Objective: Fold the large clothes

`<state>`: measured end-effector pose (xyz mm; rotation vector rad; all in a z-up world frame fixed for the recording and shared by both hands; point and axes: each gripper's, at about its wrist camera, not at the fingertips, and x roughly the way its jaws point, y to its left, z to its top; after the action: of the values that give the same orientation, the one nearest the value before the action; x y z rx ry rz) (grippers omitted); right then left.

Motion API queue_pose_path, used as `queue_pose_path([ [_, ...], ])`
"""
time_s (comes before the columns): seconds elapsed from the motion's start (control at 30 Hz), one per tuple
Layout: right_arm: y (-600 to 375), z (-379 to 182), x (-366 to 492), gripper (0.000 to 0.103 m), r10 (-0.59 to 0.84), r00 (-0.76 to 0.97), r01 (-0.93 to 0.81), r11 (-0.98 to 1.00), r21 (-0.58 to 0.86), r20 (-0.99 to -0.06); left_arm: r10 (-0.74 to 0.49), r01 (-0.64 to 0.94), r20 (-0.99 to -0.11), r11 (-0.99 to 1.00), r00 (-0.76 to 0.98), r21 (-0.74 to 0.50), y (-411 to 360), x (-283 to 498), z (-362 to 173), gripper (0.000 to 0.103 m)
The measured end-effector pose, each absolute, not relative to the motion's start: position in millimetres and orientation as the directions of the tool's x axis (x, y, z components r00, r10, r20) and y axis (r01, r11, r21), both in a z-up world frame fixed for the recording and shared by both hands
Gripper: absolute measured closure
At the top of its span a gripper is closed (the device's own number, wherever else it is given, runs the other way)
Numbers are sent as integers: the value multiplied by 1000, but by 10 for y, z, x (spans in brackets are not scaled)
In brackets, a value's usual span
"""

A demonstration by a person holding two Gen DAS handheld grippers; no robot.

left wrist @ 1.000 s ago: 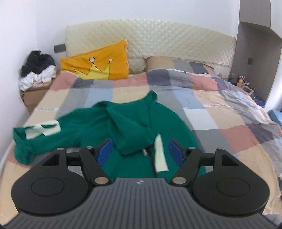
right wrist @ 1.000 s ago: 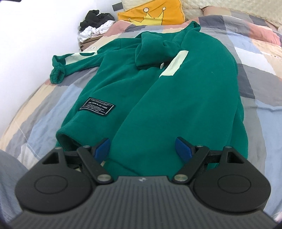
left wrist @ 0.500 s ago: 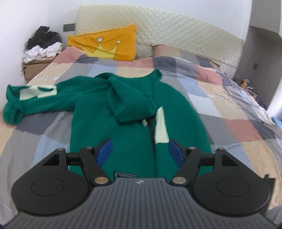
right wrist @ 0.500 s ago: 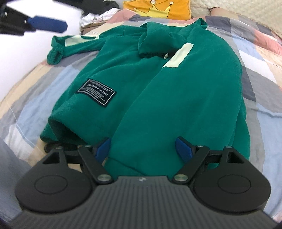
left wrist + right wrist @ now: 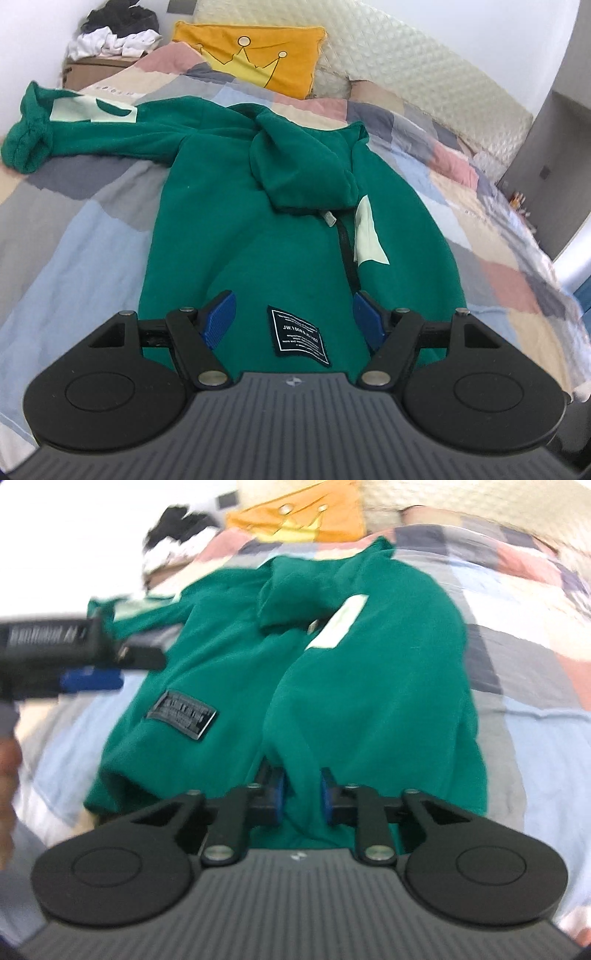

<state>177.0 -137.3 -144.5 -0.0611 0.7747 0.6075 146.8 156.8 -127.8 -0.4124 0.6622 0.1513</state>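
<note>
On the bed point(image 5: 85, 236) with its patchwork cover, a green hoodie point(image 5: 258, 229) lies spread lengthwise, hood toward the orange crown pillow point(image 5: 258, 48), one sleeve stretched out to the left. The right gripper point(image 5: 299, 794) has just been closing and pinches a fold of the hoodie's near hem. The left gripper point(image 5: 291, 317) hangs spread wide above the black label point(image 5: 299, 336), gripping nothing.

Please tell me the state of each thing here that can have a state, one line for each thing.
Hoodie: spread on the bed, unfolded, one sleeve stretched out to the side.
Hood: flopped over the body.
Right gripper: jaws have just been closing, pinched on the hoodie's hem.
Left gripper: open above the hoodie, holding nothing.
Pillow: leaning on the headboard.
</note>
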Motion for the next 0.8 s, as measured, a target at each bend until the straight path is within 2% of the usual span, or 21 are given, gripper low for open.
queue_pose_path([
  [0.4,-2048,-928,2217,91,480,679,-342,876,339,-555,-44,-260,-604,876,796,-406,1561,1434,-1381,28],
  [0.57,-2350,-552,2735,92,350,778,-266,936,232,-522,-48,-266,-598,865,800,-425,1532,1482,-1445,28],
  [0.8,-2794,-149,3804,94,176,834,-120,983,141,-522,-53,-289,-605,843,795,-453,1569,1614,-1550,28],
])
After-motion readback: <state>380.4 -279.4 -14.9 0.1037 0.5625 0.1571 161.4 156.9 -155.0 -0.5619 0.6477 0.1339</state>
